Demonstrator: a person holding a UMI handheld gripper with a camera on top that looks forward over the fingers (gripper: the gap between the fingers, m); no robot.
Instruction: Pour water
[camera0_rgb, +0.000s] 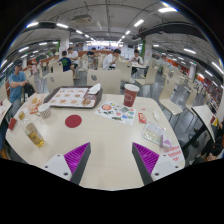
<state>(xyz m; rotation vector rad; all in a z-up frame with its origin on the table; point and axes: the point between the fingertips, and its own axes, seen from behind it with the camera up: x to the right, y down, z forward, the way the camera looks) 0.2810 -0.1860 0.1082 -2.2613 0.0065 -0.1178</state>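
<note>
Red cup (131, 94) on table (105, 160), well beyond gripper (110, 160). Fingers spread apart, holding nothing. Could topple if approached off-centre.

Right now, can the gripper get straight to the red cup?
Probably yes. The gripper is open, and the table between its fingers and the red cup looks bare. Only a printed mat lies at the cup's base, flat.
</note>
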